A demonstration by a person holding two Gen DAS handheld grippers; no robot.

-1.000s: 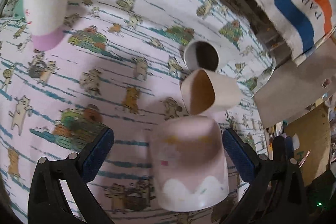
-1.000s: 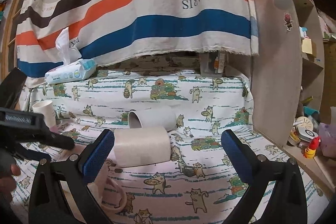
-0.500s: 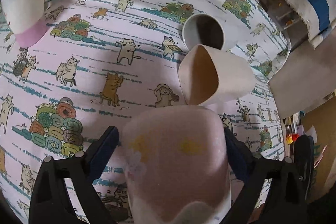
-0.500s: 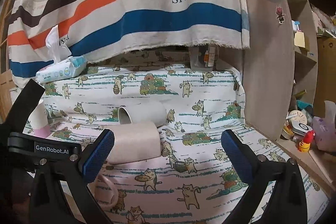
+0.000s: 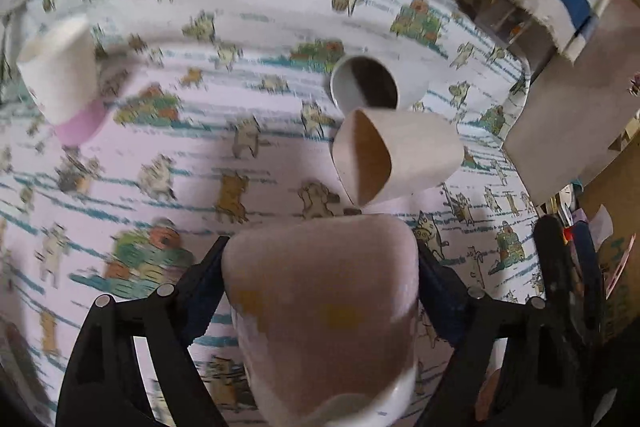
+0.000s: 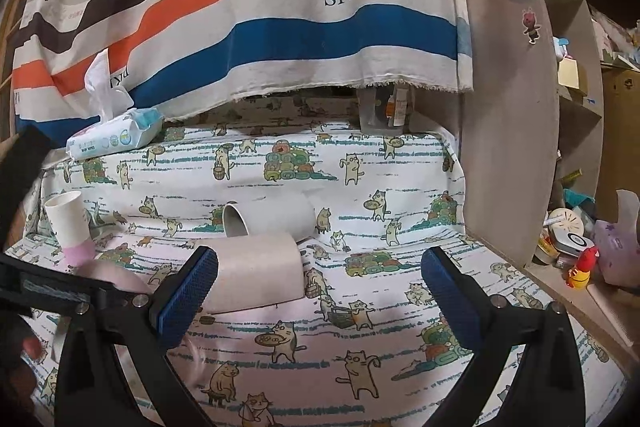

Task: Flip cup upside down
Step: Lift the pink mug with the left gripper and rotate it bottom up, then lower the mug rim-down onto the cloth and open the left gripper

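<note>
My left gripper (image 5: 320, 287) is shut on a pink mug (image 5: 324, 303), base end pointing away from me, its white rim band near the bottom of the left wrist view. In the right wrist view part of the pink mug (image 6: 116, 277) shows at the left behind the left gripper's black arm. My right gripper (image 6: 320, 291) is open and empty above the cat-print cloth (image 6: 360, 347). A beige cup (image 5: 396, 159) lies on its side just beyond the mug; it also shows in the right wrist view (image 6: 256, 277).
A grey cup (image 5: 368, 87) lies on its side behind the beige one. A white paper cup (image 5: 60, 75) stands on a pink base at the left. A wipes pack (image 6: 116, 135) lies at the back left. A wooden shelf side (image 6: 512, 147) bounds the right.
My left gripper has closed onto the pink mug and tilted up with it, so more of the back of the table shows. My right gripper has moved slightly closer to the lying cups.
</note>
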